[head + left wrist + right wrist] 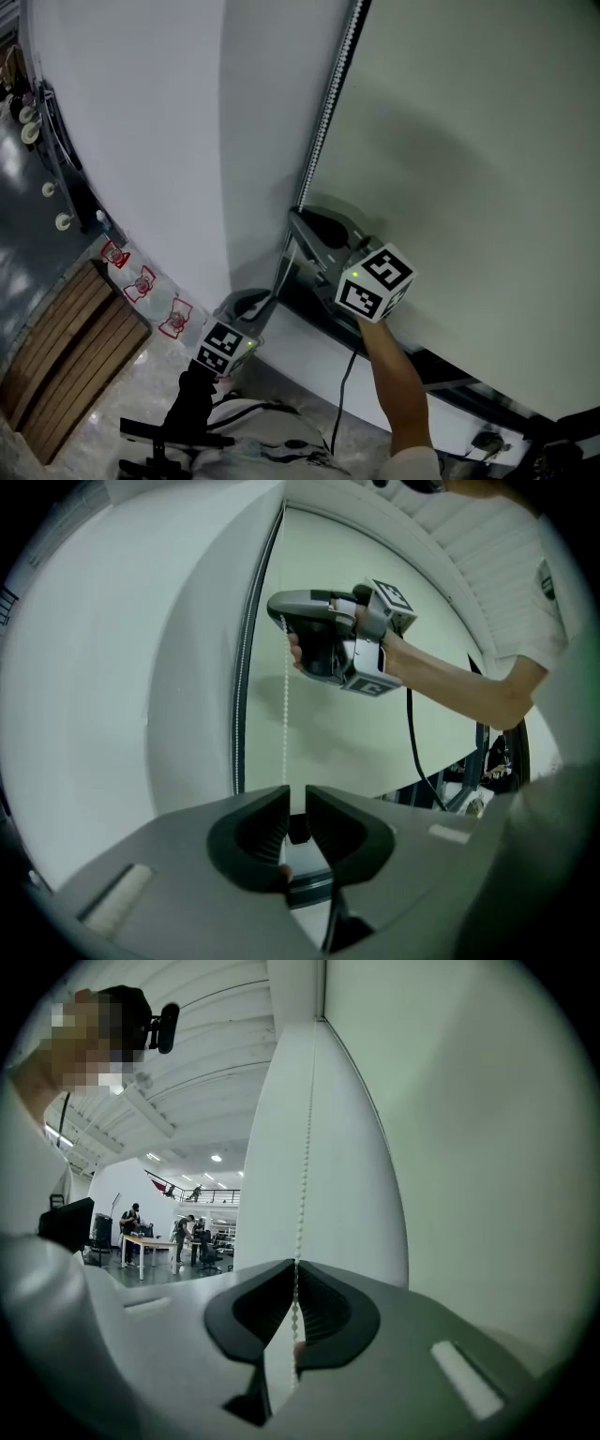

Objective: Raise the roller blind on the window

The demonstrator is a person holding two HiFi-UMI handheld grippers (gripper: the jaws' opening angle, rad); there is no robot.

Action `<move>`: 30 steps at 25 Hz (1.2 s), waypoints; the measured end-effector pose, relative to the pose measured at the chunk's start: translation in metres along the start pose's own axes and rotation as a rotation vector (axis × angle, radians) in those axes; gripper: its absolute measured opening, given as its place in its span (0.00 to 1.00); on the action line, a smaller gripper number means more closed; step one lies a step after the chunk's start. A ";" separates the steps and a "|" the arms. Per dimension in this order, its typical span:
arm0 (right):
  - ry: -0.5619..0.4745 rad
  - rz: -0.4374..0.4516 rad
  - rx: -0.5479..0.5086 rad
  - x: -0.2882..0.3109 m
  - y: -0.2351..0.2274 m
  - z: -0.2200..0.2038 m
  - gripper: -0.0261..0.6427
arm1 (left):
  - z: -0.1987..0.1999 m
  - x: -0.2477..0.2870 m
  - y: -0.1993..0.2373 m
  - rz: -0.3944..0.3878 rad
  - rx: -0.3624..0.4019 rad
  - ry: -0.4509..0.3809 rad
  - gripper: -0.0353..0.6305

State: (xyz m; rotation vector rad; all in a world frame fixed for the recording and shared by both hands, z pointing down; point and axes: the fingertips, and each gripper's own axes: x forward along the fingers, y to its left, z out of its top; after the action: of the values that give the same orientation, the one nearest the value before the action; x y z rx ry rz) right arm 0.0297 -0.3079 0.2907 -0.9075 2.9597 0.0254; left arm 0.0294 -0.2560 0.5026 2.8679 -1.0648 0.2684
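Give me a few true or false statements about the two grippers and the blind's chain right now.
1. The right gripper is shut on the bead chain. True.
2. The left gripper clamps the chain tightly. False: its jaws stand apart, and the chain hangs down into the gap between them.
3. The right gripper holds the chain higher up than the left gripper. True.
4. The roller blind is rolled fully up. False: its fabric hangs down over the window beside the chain.

Right marker cube [375,281]: black-and-white square codes, no letters I can read.
Left marker cube [223,348]: same kind of codes.
Red-and-white stickers [142,282]: print too small to read.
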 end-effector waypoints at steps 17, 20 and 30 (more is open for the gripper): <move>0.164 0.047 0.146 -0.013 0.030 -0.121 0.06 | -0.014 0.014 -0.008 -0.070 -0.008 0.042 0.25; 0.157 0.089 0.175 -0.013 0.048 -0.117 0.06 | -0.013 0.025 -0.012 -0.082 0.004 0.048 0.29; 0.128 0.128 0.149 -0.024 0.068 -0.098 0.09 | -0.007 0.033 -0.014 -0.089 -0.032 0.005 0.05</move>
State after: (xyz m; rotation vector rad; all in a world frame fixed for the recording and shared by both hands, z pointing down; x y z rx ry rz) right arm 0.0077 -0.2414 0.3899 -0.7275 3.0805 -0.2542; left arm 0.0622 -0.2653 0.5160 2.8752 -0.9282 0.2508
